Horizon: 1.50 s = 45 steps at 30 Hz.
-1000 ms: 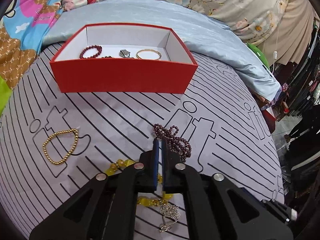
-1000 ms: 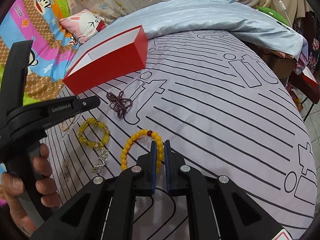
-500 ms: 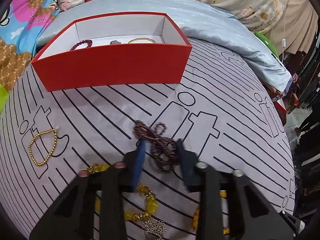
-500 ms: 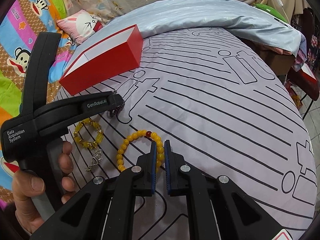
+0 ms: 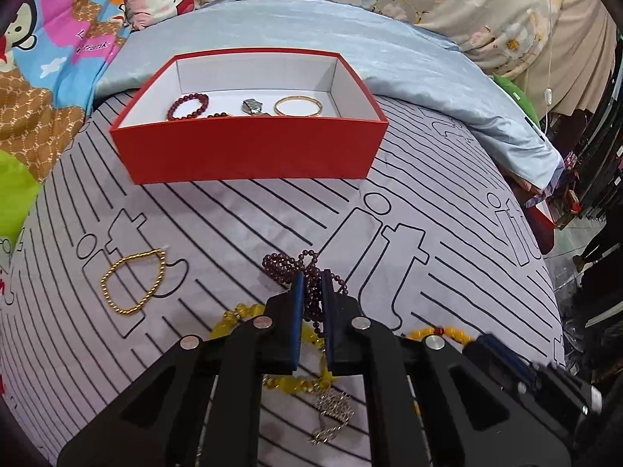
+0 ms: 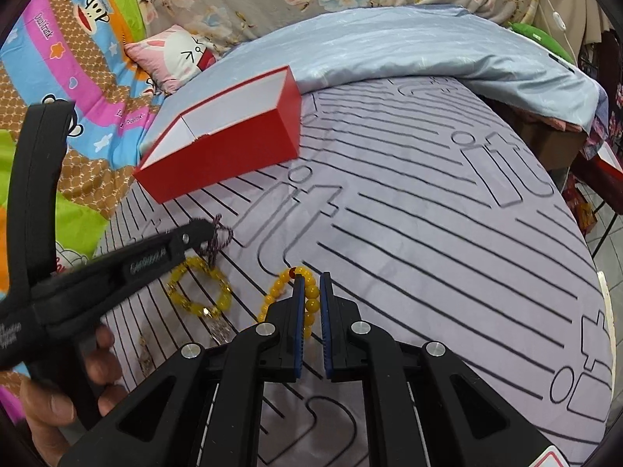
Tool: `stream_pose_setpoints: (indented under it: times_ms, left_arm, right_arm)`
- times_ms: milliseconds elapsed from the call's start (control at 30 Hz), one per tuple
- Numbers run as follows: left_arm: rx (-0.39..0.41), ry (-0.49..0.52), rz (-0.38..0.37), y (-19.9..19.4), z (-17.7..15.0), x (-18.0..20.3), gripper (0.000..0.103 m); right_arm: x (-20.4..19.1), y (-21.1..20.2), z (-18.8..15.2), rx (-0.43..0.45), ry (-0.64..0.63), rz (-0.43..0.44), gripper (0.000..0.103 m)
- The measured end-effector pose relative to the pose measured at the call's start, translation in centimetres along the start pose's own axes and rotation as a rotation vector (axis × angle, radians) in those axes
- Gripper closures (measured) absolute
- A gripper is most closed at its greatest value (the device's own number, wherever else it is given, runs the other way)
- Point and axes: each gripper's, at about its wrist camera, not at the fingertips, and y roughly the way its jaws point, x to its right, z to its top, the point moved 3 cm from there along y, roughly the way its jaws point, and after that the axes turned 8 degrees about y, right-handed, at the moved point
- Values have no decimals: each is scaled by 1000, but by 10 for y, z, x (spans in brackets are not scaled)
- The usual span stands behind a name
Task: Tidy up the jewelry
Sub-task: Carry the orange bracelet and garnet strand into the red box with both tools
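Since 0.5 s ago left gripper (image 5: 310,278) has closed from spread onto garnet strand (image 5: 286,264), box (image 5: 249,155) at 12 o'clock; right gripper (image 6: 310,290) pinches amber bracelet (image 6: 307,292) (both limp, light, slippery; grip mid-bunch).

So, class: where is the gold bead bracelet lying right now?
In the left wrist view, the gold bead bracelet lies on the striped sheet, left of the left gripper and nearer the camera than the red box.
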Motion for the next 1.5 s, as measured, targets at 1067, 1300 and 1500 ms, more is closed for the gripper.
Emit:
stream_pose_setpoints:
  times_ms: [1067, 1300, 1500]
  left_arm:
    - [93, -28, 50, -49, 48, -71, 95]
    - [120, -17, 88, -45, 81, -101, 95]
    - [138, -13, 95, -28, 120, -121, 95]
  right_arm:
    - [-94, 2, 88, 97, -136, 96, 96]
    - [-111, 15, 136, 124, -164, 119, 96]
    - [-126, 49, 170, 113, -168, 125, 96]
